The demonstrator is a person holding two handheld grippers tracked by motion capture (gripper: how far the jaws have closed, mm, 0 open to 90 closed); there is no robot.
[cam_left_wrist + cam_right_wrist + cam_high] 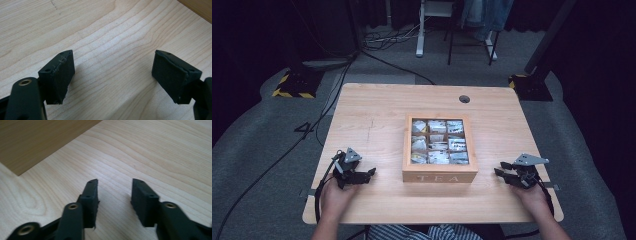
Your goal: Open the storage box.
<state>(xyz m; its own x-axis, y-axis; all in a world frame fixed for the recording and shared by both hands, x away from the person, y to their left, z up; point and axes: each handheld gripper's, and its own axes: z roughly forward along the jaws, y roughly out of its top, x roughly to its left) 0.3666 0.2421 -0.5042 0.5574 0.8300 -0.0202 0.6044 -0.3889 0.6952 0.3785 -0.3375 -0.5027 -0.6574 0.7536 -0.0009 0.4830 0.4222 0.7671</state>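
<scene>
One tea box (440,172) (packets inside) between both apart-jawed grippers.

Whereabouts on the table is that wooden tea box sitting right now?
In the high view, the wooden tea box sits near the middle of the table, toward the person's edge, between the left gripper and the right gripper, touching neither.
</scene>
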